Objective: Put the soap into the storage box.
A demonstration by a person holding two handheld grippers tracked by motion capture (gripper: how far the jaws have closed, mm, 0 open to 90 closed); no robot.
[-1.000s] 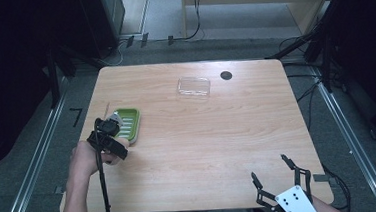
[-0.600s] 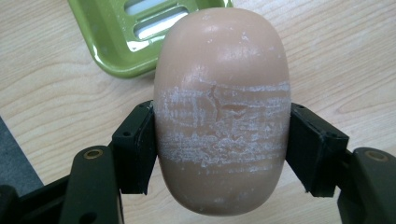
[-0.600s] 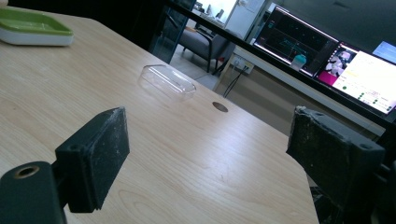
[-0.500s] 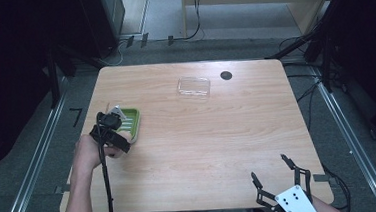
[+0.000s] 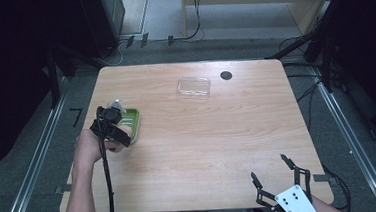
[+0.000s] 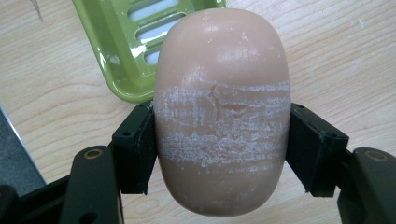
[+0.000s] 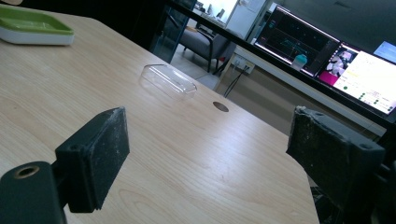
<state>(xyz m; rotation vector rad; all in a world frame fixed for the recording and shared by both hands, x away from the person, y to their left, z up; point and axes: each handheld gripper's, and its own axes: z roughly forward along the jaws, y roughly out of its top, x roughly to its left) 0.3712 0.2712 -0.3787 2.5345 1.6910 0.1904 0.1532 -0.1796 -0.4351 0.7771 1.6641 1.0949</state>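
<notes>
A beige oval bar of soap (image 6: pixel 222 112), scuffed white across its middle, sits between the jaws of my left gripper (image 6: pixel 219 144), which is shut on it. Just beyond it lies a green slotted soap dish (image 6: pixel 135 42). In the high view the left gripper (image 5: pixel 111 126) hovers over the near end of the green soap dish (image 5: pixel 133 124) at the table's left side. My right gripper (image 5: pixel 281 179) stands open at the front right edge, nothing between its fingers (image 7: pixel 100 154). A clear plastic lid (image 5: pixel 193 87) lies at the back centre, and the same clear lid (image 7: pixel 168 81) appears in the right gripper view.
A round dark hole (image 5: pixel 226 75) is in the wooden table (image 5: pixel 218 139) near the back edge. Monitors (image 7: pixel 327 60) glow beyond the table's far side. The soap dish (image 7: pixel 32 25) shows far left in the right gripper view.
My left gripper with the soap has moved slightly forward and up over the dish's near end. The right gripper has stayed still.
</notes>
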